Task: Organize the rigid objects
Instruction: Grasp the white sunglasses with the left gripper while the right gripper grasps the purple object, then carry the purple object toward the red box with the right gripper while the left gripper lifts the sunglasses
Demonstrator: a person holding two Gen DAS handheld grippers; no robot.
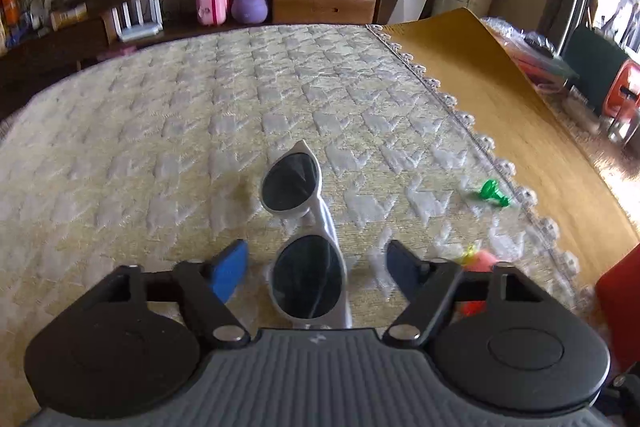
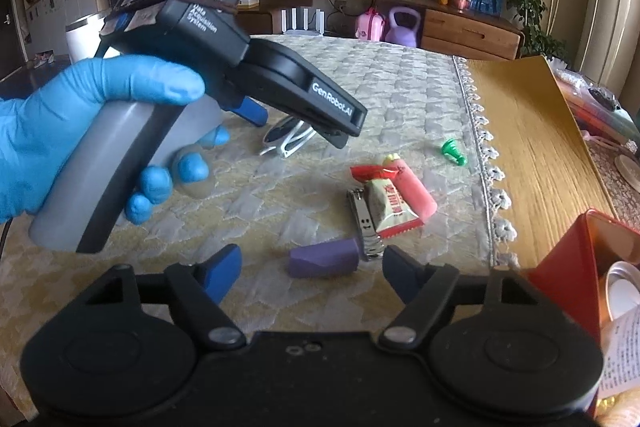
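Sunglasses with a white plastic frame and dark oval lenses [image 1: 301, 227] lie on the cream quilted cloth [image 1: 160, 131] that covers the worktop, lengthwise between the blue-padded fingers [image 1: 230, 273] of the left gripper [image 1: 316, 267]. Those fingers stand apart on either side of the nearer lens and do not touch it, so nothing is gripped. In the right wrist view the same left gripper [image 2: 298, 125] shows as a grey-and-black handheld device in a blue-gloved hand [image 2: 80, 123], tilted down over the sunglasses [image 2: 286, 139].

The right gripper [image 2: 312, 267] hovers with its fingers [image 2: 224, 269] spread as well, holding nothing. Just ahead of them lies a short purple cylinder-shaped piece [image 2: 324, 259], and touching its right end a silver metal nail clipper [image 2: 366, 227]. Leaning against the clipper is a red-and-cream wrapped sweet [image 2: 390, 205], with a pink plastic tube with a yellow tip [image 2: 412, 187] beside it (the two overlap, so their contact is hard to judge). A small green plastic piece [image 2: 454, 151] sits well apart, near the cloth's lace edge [image 2: 486, 147]; it appears in the left wrist view too [image 1: 494, 193]. Beyond the lace the bare yellow wood worktop [image 2: 532, 147] runs on. An open red box [image 2: 560, 267] stands at the lower right, with a white round item and printed paper inside.
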